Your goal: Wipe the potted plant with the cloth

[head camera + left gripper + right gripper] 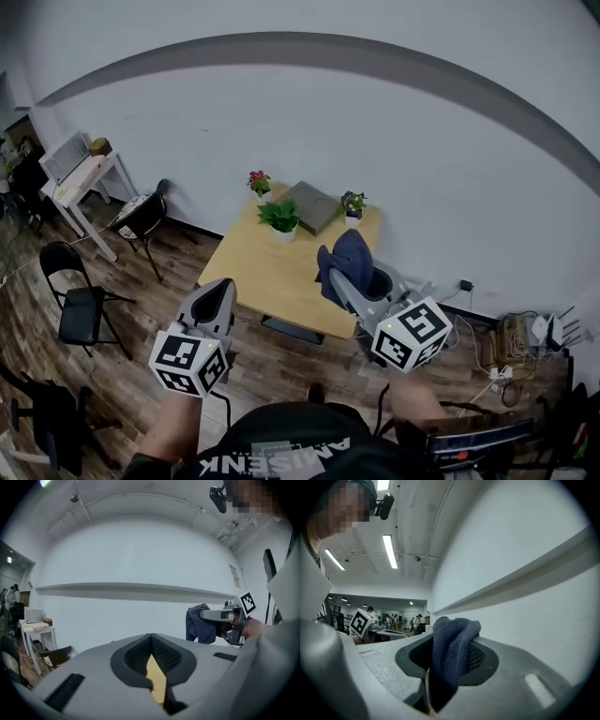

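Observation:
A green potted plant point(280, 219) in a white pot stands on the wooden table point(272, 272) near its far side. My right gripper point(345, 277) is shut on a dark blue cloth point(343, 261), which hangs over the table's right edge; the cloth point(449, 657) fills the jaws in the right gripper view. My left gripper point(221, 292) is shut and holds nothing, hovering before the table's near left corner. In the left gripper view the jaws point(151, 654) meet, and the cloth point(199, 624) shows at the right.
A red-flowered pot point(260, 182), a purple-flowered pot point(352, 204) and a grey flat box point(312, 206) also sit at the table's far side. Black folding chairs point(82, 300) stand at left on the wooden floor, a white desk point(86, 178) beyond. Cables and a power strip point(497, 366) lie at right.

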The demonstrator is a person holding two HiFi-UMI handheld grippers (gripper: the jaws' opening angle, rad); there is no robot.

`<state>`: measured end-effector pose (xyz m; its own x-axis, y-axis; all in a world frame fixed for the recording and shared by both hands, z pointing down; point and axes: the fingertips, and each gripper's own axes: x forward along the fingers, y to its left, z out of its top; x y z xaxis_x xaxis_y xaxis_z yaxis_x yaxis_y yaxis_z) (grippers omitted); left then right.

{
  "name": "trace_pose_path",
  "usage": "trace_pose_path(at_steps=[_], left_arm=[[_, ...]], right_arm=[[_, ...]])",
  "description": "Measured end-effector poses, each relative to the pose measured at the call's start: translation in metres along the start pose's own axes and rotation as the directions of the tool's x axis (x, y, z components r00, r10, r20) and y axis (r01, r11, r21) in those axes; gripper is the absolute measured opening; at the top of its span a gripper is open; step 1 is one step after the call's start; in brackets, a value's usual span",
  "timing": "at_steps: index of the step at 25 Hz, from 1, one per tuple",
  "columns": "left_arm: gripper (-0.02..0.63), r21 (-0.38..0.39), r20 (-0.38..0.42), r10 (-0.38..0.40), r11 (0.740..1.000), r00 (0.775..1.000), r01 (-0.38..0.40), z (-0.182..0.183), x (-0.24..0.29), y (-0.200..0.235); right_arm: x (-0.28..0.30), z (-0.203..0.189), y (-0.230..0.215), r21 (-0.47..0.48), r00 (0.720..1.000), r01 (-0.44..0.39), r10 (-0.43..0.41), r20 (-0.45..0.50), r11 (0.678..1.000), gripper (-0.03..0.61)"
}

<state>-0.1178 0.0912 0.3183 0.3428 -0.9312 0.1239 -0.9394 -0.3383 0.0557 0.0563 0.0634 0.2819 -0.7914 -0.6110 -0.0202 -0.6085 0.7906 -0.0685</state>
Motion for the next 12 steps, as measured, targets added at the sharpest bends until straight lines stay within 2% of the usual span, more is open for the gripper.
trace_pose_path(at_steps=[12], left_arm=[[0.002, 0.035, -0.017, 0.027, 0.999, 0.999, -0.026, 0.004, 0.092, -0.012]], right_arm=[[0.01, 0.003, -0.088, 0.008, 0.999, -0.042, 0.042, 0.016, 0.999, 0.129]])
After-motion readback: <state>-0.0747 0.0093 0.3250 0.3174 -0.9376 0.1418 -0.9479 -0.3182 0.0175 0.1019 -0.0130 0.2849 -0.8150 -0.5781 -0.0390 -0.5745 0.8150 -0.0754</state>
